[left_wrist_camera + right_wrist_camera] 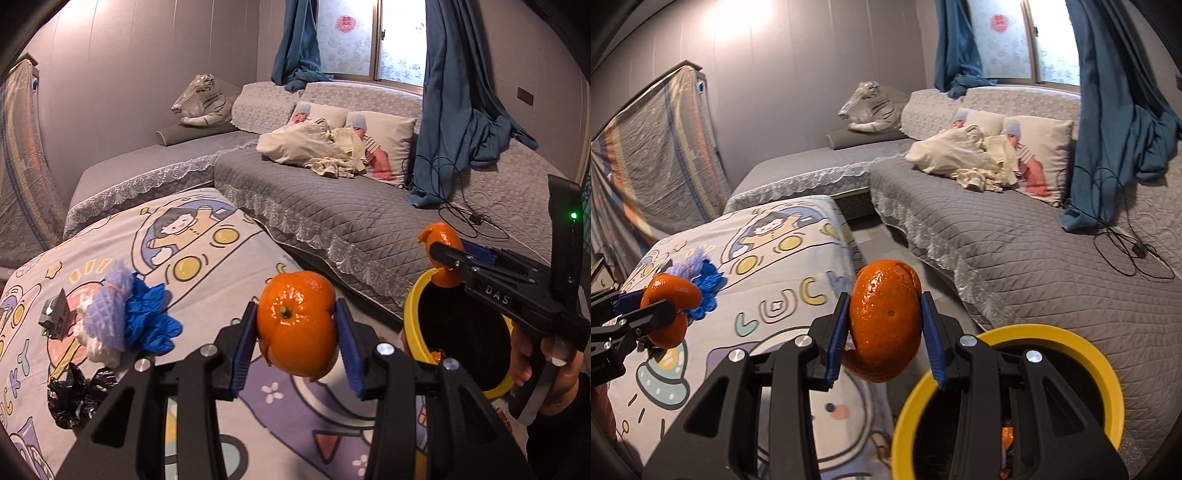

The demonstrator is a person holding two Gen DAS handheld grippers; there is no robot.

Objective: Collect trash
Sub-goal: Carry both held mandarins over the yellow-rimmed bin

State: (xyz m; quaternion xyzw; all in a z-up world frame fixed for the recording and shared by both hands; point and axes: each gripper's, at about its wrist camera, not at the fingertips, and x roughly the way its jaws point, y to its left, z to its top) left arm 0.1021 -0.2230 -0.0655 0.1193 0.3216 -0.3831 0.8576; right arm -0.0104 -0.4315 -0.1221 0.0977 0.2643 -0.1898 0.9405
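Lying near left tool (297,325): blue gloves (149,319), purple mesh (109,302), black bag (75,393).

A lived-in room of a home, a sitting room by the look of it.

A grey quilted corner sofa (332,206) with lace trim runs under a curtained window (354,37). On it lie a plush white tiger (203,99), photo-printed cushions (384,140) and crumpled cloth. A cartoon-printed cover (768,258) lies spread in front.

Both grippers (297,328) (884,325) clamped, jaws narrowed.
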